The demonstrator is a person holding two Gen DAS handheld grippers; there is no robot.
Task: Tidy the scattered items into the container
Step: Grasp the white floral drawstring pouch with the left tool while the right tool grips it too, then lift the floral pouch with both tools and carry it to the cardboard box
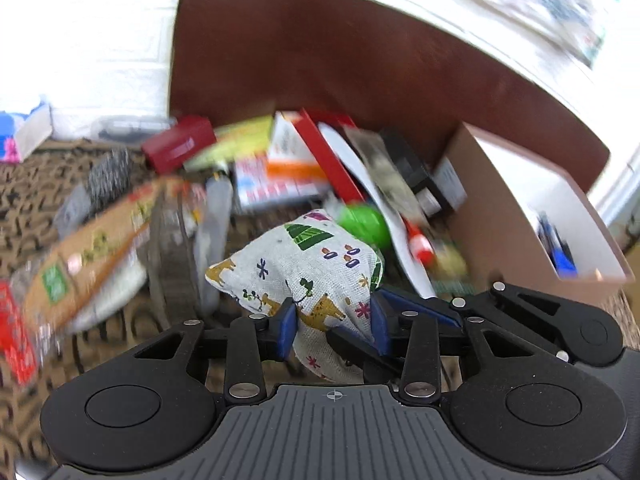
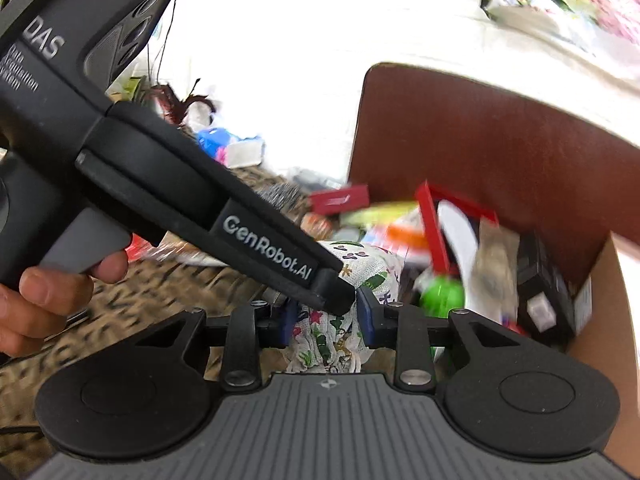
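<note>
Left wrist view, nearest first: the left tool has its blue pads closed partway on the lower fold of a white printed cloth pouch patterned with trees and deer, pinching the fabric between them. The right tool reaches in from the right side and grips the same pouch just beside it. From the right wrist view, the right tool likewise has its pads pressed on a bunched corner of the cloth, with the black body of the left tool crossing in front and a hand on its grey trigger. The pouch hangs off the brown patterned surface, held by both tools, near the jumble of boxes and packets ahead. Beyond it lie a green round item, a red flat box and a long tan carton. Farther right stands the open brown cardboard container with a white lining, a blue thing already inside. The risk, as I judge it, is that the two tools hold only loose fabric close together; if they pull apart or one lets go early, the soft pouch could swing, slip out, or knock the piled items, and it might catch the container's near wall instead of clearing it.
</note>
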